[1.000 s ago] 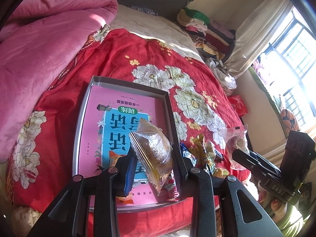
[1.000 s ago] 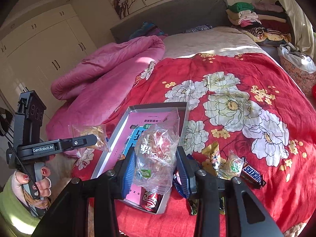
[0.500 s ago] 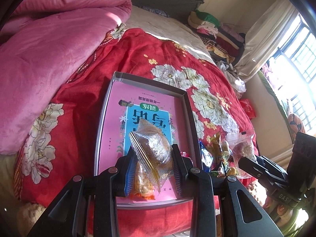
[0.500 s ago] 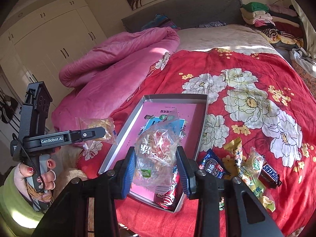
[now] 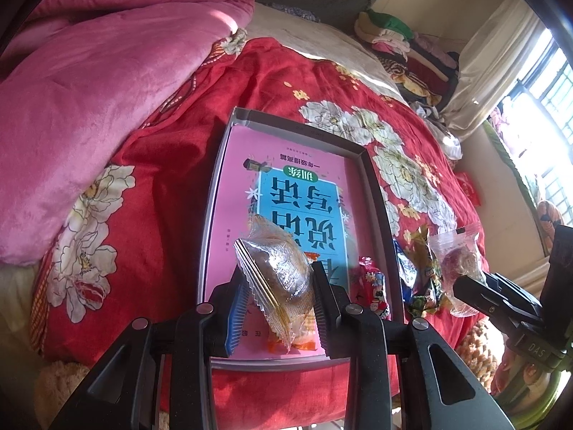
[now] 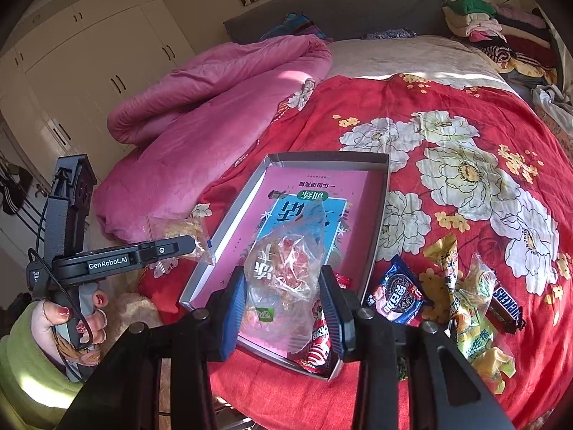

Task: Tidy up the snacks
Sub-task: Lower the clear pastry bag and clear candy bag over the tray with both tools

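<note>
The left gripper [image 5: 279, 286] is clamped on a clear plastic packet holding a brown round cake [image 5: 275, 279], its blue-edged pads pressing both sides of the packet above the near end of a shallow grey rectangular tray lined with a pink and blue book [image 5: 292, 127]. The right gripper [image 6: 283, 304] is likewise closed on a crinkled clear bag of red-and-white sweets [image 6: 283, 272], held over the tray's near right corner. A red wrapped snack [image 5: 372, 286] lies inside the tray at about 3 o'clock from the cake packet. On the red flowered bedspread [image 6: 447, 114], at 3 o'clock of the tray, a loose heap of snacks lies just beside the rim: a blue cookie pack [image 6: 397, 292], yellow wrappers [image 6: 444, 261] and a dark chocolate bar [image 6: 506, 304]. A pink plush blanket [image 5: 89, 71] is bunched at 10 o'clock
</note>
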Demonstrator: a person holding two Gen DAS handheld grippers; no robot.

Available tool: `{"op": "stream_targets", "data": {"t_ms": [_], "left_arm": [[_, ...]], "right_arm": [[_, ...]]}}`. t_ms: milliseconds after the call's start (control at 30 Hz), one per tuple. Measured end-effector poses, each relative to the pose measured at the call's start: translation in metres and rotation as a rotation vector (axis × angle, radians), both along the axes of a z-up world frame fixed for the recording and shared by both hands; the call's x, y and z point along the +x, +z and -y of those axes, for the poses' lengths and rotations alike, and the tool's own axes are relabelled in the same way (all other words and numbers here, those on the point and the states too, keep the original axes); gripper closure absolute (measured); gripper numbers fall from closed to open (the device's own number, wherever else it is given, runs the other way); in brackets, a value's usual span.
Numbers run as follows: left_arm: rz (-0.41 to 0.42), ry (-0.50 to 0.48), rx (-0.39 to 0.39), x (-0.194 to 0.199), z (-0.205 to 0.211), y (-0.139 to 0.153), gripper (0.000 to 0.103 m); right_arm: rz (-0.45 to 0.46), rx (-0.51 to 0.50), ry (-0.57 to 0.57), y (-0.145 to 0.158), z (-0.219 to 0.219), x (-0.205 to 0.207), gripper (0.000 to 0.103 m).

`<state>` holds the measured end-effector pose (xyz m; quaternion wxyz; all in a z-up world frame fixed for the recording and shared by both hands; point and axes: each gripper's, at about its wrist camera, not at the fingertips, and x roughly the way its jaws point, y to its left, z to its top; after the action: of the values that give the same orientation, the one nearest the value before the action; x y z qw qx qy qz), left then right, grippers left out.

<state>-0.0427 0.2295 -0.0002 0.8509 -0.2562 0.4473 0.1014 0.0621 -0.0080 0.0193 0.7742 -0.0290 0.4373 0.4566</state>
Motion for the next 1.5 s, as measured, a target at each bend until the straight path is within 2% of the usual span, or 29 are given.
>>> {"op": "stream_targets", "data": {"t_ms": [633, 800, 1500], "left_arm": [[-0.085, -0.021, 0.051, 0.007, 0.006, -0.037, 0.069], [-0.106, -0.032, 0.089, 0.011, 0.01, -0.043, 0.069], [-0.117, -0.076, 0.042, 0.017, 0.02, -0.056, 0.069]], "right_arm": [[-0.037, -0.066, 0.049, -0.028, -0.022, -0.007, 0.062], [-0.038, -0.08, 0.051, -0.033, -0.024, -0.006, 0.062], [-0.046, -0.15, 0.082, -0.061, -0.041, -0.01, 0.062]]}}
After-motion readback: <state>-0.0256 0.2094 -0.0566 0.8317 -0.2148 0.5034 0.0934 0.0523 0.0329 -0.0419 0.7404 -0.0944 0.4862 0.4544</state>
